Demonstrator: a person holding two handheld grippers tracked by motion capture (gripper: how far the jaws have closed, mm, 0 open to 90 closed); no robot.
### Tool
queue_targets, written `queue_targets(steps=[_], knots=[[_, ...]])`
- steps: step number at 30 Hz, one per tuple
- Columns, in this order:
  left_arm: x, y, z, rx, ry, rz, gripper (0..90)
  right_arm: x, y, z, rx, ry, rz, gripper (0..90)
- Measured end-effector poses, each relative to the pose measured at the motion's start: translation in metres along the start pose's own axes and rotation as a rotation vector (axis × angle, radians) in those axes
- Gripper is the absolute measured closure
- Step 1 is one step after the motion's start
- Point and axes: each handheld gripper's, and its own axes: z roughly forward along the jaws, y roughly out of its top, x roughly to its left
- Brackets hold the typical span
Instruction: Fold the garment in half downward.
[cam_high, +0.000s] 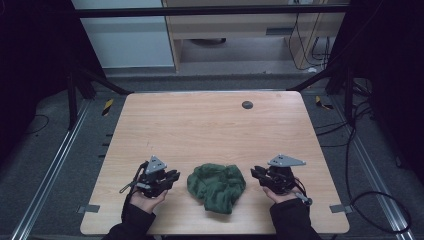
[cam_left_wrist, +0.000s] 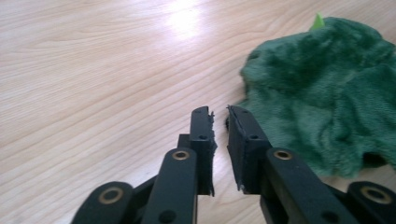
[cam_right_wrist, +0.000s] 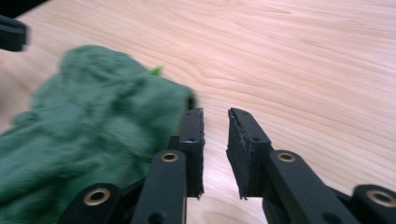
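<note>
Green cloth (cam_high: 217, 186) — between two grippers.

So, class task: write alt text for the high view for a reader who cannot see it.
A crumpled green cloth lies near the front edge of a wooden table, between a person's two handheld tools, left tool and right tool, both pointing toward it.

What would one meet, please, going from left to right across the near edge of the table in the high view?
Left gripper → crumpled green cloth → right gripper.
</note>
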Motion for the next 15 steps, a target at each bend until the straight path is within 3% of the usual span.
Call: queue_targets(steps=[8,15], knots=[[0.025,-0.008,-0.005,0.003,0.070,-0.024,62.0,-0.020,-0.006,-0.005,0.028,-0.115,0.006,59.8],[0.047,-0.014,-0.011,-0.014,0.129,-0.055,51.1,-0.036,-0.012,-0.008,0.031,-0.186,0.017,48.4]])
